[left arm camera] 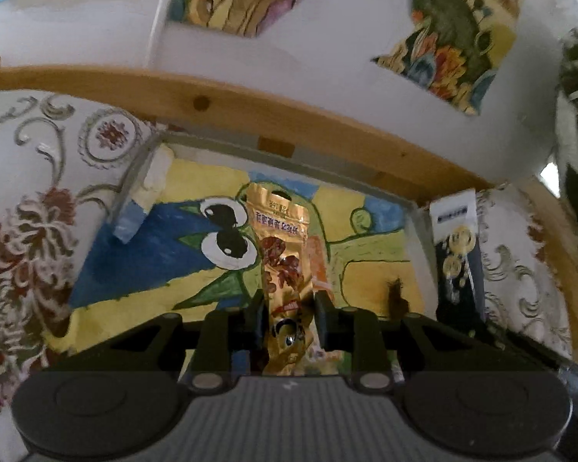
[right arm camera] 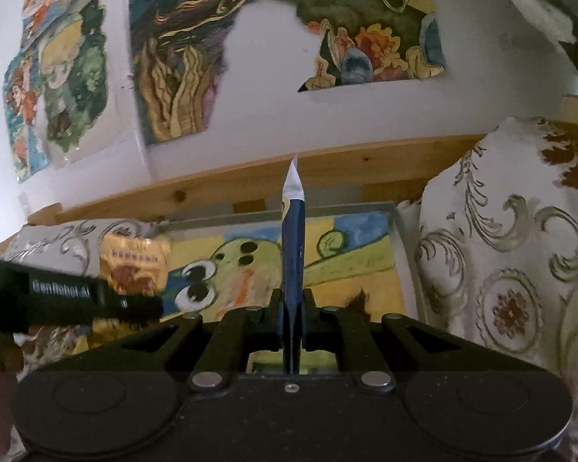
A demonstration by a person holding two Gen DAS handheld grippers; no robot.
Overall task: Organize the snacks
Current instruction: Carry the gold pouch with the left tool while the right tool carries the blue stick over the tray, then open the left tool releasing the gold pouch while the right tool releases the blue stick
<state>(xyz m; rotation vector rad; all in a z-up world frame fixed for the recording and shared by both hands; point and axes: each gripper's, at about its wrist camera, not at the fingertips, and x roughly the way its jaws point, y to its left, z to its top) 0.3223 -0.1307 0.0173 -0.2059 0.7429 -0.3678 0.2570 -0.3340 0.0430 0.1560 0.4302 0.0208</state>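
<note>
Gold snack pouch [left arm camera: 285, 265] is clamped between the fingers of the left gripper [left arm camera: 288, 323], projecting straight ahead above a painted frog picture [left arm camera: 370, 265]. Blue snack packet [right arm camera: 293, 254] is pinched edge-on in the right gripper [right arm camera: 292, 308], standing upright ahead of it. In the left wrist view, the blue snack packet is seen well to the right. Patterned cushions [right arm camera: 508, 269] are seen flanking the picture, beneath a wooden rail [left arm camera: 250, 111].

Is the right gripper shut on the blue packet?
Yes: the right gripper pinches the blue packet edge-on between both fingers.
</note>
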